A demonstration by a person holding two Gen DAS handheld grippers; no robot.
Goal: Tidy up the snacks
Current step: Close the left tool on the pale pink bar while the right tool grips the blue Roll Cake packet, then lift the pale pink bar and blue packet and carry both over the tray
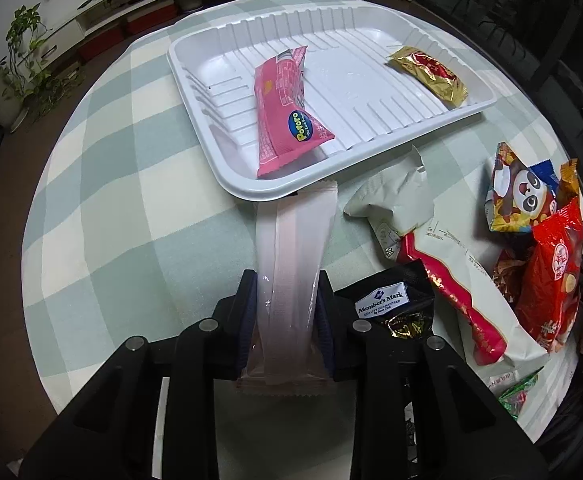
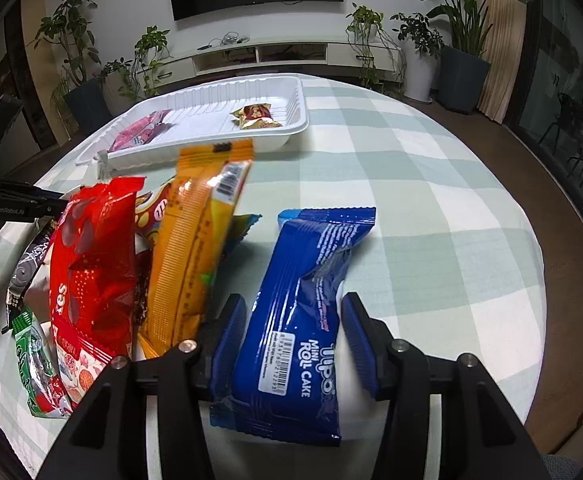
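The left gripper [image 1: 287, 312] has its jaws closed on a long pale pink wrapper [image 1: 291, 264], the blue pads pressing its two long edges near the lower end; the packet runs straight away from the jaws and its far tip touches or slips under the near rim of the white tray [image 1: 195, 120]. Inside that tray a pink Potoro packet [image 1: 281, 108] lies lengthwise directly beyond the held wrapper, and a gold and red sweet [image 1: 431, 74] rests at the far right corner. Just right of the left jaws sits a black Member's Mark pouch [image 1: 399, 304], touching a white bag with a red band [image 1: 451, 276]; further right are a panda-print packet [image 1: 519, 188] and a red bag [image 1: 555, 276], heaped close together. The right gripper [image 2: 293, 340] has its jaws part open with a blue Tipo mini roll cake packet [image 2: 303, 308] lying flat on the checked surface [image 2: 431, 200] between them; the left pad sits at or very near the packet's edge, while a clear gap shows at the right pad, so nothing is gripped. Crowding the left side of those jaws stands an orange packet [image 2: 195, 256], upright and leaning, then a red bag [image 2: 91, 264] and a green packet [image 2: 35, 364] lower left. The tray lies well beyond on the same surface, with open cloth to the right.
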